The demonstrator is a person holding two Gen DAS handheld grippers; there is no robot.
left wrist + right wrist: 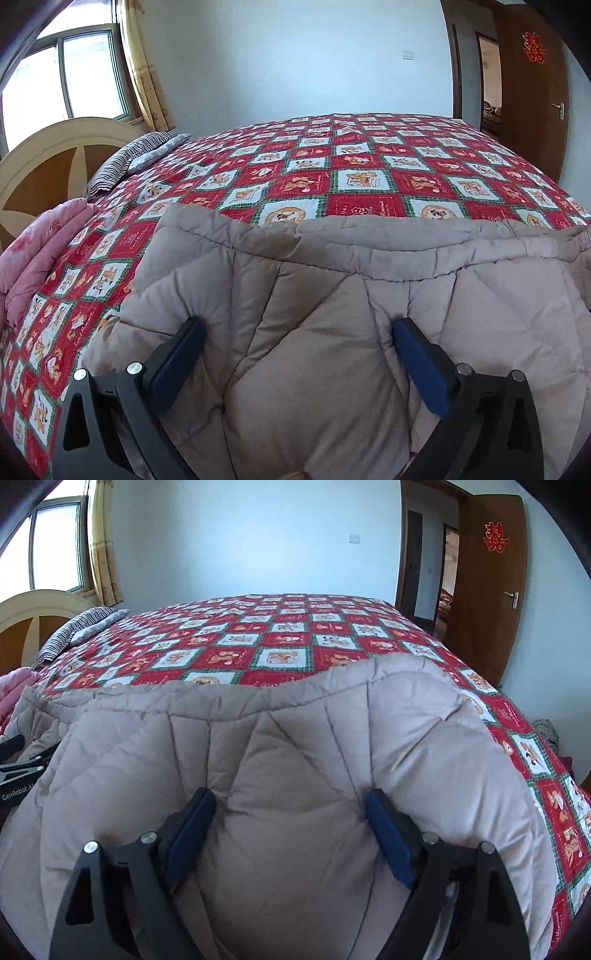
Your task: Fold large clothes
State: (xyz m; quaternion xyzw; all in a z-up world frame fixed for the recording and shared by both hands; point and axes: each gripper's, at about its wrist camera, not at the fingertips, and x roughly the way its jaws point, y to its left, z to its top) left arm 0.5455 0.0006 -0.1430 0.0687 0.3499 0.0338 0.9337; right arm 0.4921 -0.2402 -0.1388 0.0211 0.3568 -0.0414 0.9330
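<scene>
Both the left gripper [297, 326] and right gripper [290, 797] stand released over the quilted coat [332, 314], its far hem ahead, bare bedspread [332, 162] beyond.

Bare bedspread [365, 162] beyond padded coat [332, 295]
</scene>
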